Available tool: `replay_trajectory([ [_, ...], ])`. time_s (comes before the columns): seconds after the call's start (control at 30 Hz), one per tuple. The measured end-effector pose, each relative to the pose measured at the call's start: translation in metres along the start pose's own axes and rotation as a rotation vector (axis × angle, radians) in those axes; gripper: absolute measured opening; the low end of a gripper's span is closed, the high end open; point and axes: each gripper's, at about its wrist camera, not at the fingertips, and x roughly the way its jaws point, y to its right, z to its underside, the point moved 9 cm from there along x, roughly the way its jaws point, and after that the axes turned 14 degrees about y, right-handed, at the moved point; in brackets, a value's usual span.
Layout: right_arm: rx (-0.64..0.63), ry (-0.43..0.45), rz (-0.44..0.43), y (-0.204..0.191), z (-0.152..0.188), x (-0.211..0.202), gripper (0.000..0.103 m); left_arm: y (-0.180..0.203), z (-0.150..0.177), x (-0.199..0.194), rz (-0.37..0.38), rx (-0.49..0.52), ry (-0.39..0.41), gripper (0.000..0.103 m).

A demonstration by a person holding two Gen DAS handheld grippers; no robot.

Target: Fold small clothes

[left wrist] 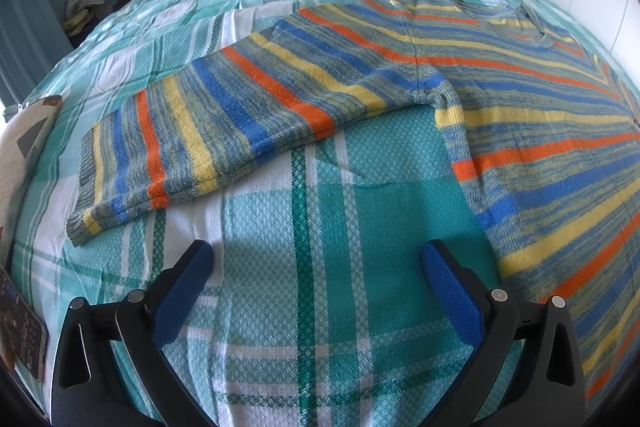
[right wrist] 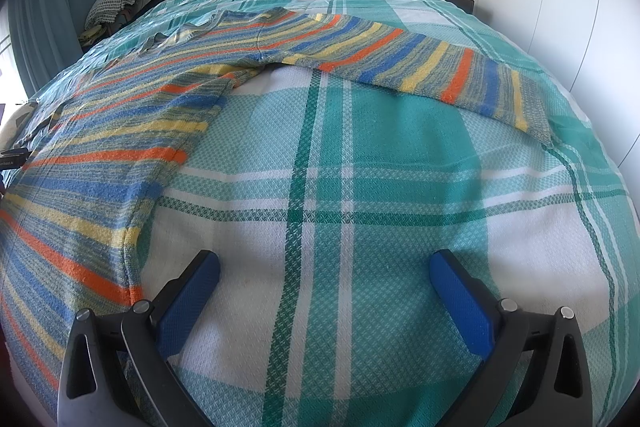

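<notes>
One garment is in play: a striped knitted sweater [left wrist: 520, 107] in blue, orange, yellow and grey-green yarn, spread flat and face-up on a teal, green and white checked woven bedspread [left wrist: 304, 227]. Its body lies between the two grippers, and both sleeves are stretched out sideways, one sleeve [left wrist: 192, 131] seen from the left wrist and the other sleeve [right wrist: 420, 67] from the right wrist. No fold shows anywhere in it, so I judge the task to be at its very start: the laying-out is done, and the sleeves, sides and final doubling are all left to do.

Neither tool has a grip on anything. The left gripper [left wrist: 316, 259] hangs just above bare bedspread beside the sweater's side edge, its blue-padded jaws spread wide. The right gripper [right wrist: 324, 267] is likewise released over the bedspread, with the opposite side edge of the sweater just to its left.

Writing is scarce. A dark flat item with small pale print [left wrist: 20, 339] lies at the left rim of the left wrist view, but the print is too small and blurred to read. No brand or label shows on the sweater or on the grippers.
</notes>
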Motion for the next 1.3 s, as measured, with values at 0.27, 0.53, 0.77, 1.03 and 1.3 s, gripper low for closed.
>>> replay_trajectory([
  [0.27,0.000,0.000,0.000,0.0009,-0.0007,0.0011,0.103,0.0001,0.0000,0.0001,-0.001,0.000,0.001,0.103],
  [0.53,-0.001,0.001,0.000,0.0004,-0.0002,0.0000,0.103,0.0002,0.0001,0.0001,0.000,-0.001,0.002,0.103],
  [0.77,-0.001,0.001,-0.001,0.0008,-0.0004,0.0004,0.103,0.0001,0.0002,0.0001,0.002,-0.001,0.003,0.103],
  [1.03,0.001,0.004,-0.002,0.0004,-0.0008,0.0006,0.103,0.0037,-0.0038,0.0021,0.002,0.002,0.023,0.103],
  [1.3,0.002,0.008,-0.002,0.0005,-0.0010,0.0003,0.103,0.0033,-0.0041,0.0026,-0.002,-0.001,0.053,0.103],
])
